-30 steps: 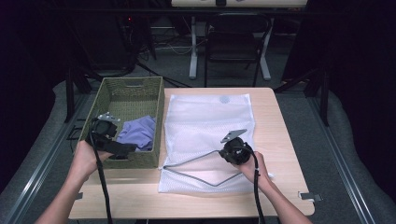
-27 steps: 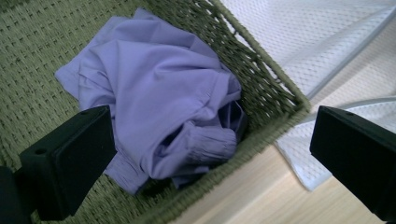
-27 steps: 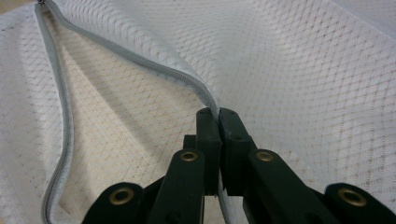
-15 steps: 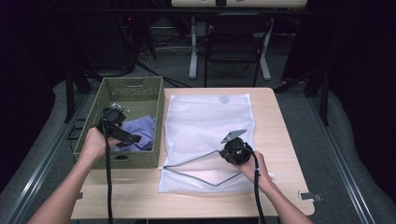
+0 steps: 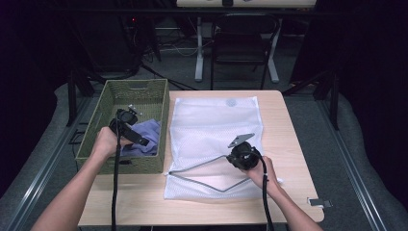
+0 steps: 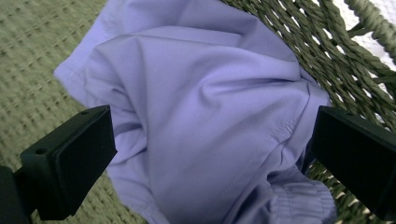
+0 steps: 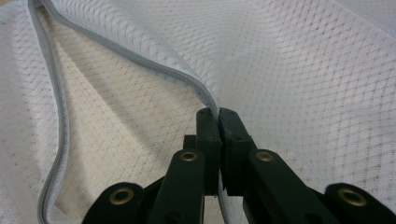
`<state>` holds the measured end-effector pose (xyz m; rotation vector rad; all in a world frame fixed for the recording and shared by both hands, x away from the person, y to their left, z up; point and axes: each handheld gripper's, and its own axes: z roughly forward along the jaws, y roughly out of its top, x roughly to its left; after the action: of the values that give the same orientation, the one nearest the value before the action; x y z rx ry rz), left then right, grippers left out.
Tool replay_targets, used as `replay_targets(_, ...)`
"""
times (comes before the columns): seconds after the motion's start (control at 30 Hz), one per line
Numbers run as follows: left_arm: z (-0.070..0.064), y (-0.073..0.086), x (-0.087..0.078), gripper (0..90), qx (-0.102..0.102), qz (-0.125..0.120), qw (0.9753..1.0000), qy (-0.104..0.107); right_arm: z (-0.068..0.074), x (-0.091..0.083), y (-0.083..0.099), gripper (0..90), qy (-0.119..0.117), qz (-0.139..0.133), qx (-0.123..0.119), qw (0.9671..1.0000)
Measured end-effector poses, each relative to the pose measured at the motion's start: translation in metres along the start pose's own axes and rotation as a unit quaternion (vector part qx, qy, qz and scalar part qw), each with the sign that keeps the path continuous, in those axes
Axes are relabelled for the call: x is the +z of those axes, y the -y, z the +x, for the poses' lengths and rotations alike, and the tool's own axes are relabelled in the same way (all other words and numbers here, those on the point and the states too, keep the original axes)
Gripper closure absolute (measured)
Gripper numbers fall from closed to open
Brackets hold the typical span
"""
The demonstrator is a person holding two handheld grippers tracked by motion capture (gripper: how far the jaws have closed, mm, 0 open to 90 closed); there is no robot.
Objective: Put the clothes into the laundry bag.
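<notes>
Dark workroom, pale wooden table (image 5: 284,130) at its middle: one woven green basket (image 5: 144,88) is set at the left, one white mesh bag (image 5: 211,120) is spread flat at the right, and a chair is seen on the floor beyond the far edge.

Over the last second the left gripper (image 5: 126,117) has been carried from the basket's near rim to a place farther in, above the one lilac garment (image 6: 201,116) that lies crumpled on the basket floor against its right wall. In the left gripper view its jaws are held wide apart, one on each side of the cloth, with nothing yet between the pads. The move is read as the approach to a pick: the garment is bracketed but not yet taken, and no part of it has left the basket.

The right gripper (image 7: 218,114) has not shifted in that time. Its jaws are pressed together on the grey zipper edge (image 7: 140,60) of the bag, near the bag's near right part, and the upper layer is lifted so that the mouth is kept open toward the basket.

Counted: two grippers, two hands, one basket, one bag, one garment. The loading of the bag is judged to be at its start, since the bag is seen flat and without cloth inside.
</notes>
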<state>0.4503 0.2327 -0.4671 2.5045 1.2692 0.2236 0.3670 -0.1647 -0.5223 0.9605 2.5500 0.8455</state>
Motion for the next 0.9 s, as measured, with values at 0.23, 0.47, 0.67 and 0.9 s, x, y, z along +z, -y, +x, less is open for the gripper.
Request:
replay_targets(0.23, 0.006, -0.006, 0.014, 0.5, 0.006, 0.022, 0.9997, 0.004, -0.001, 0.0, 0.0, 88.1, 0.0, 0.0, 0.001, 1.0)
replay_targets(0.47, 0.007, -0.01, 0.026, 2.8, 0.023, 0.046, 0.9987, 0.005, -0.001, 0.0, 0.001, 88.1, 0.002, 0.001, 0.003, 1.0)
replay_targets(0.67, 0.009, -0.012, 0.034, 4.5, 0.026, 0.064, 0.9976, 0.009, -0.001, 0.0, 0.001, 88.1, 0.002, 0.002, 0.004, 1.0)
replay_targets(0.9, 0.012, -0.013, 0.042, 5.0, 0.023, 0.08, 0.9965, 0.007, 0.0, 0.001, 0.001, 88.1, 0.002, 0.003, 0.003, 1.0)
